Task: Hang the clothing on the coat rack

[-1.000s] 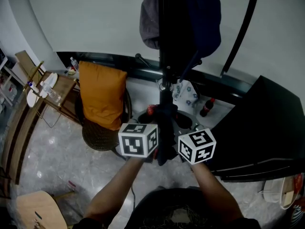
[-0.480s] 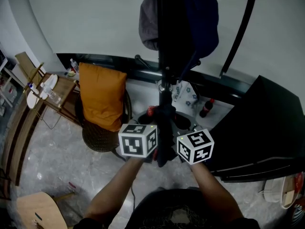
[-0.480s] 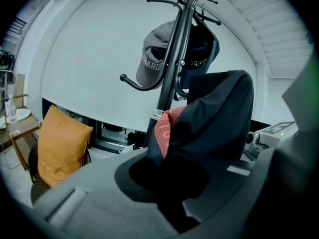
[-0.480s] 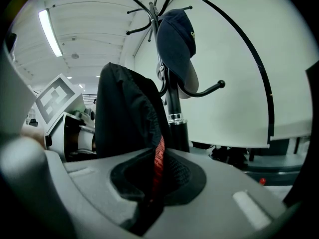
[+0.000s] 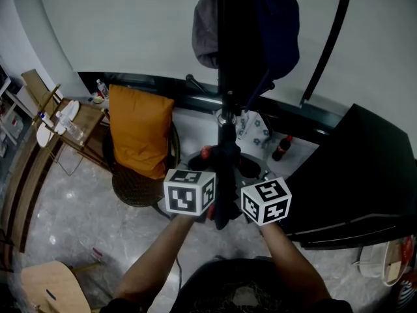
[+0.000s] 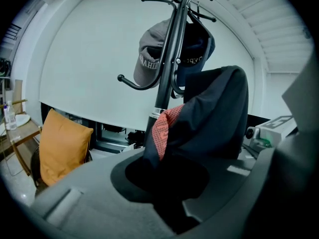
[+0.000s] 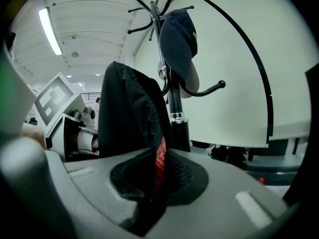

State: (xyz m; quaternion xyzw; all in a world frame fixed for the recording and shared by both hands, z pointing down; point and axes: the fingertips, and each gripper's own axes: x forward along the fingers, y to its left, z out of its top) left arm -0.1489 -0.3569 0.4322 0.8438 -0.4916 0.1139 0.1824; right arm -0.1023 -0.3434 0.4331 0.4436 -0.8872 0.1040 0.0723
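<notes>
Sagging from left tongs (image 6: 167,185) and right tongs (image 7: 153,183), dark red-lined garment (image 6: 214,118)

In the head view, the top edge of the frame cuts off the crown of the black metal coat rack (image 5: 221,90), and the bottom-left corner crops the pale wooden chair (image 5: 52,291). Low in each gripper view, the dark navy garment with a red-patterned lining (image 6: 214,113) covers the pads of the left gripper (image 6: 167,185) and the right gripper (image 7: 152,188). The lettering on the grey cap (image 6: 149,59), at upper centre, is too small to read.
</notes>
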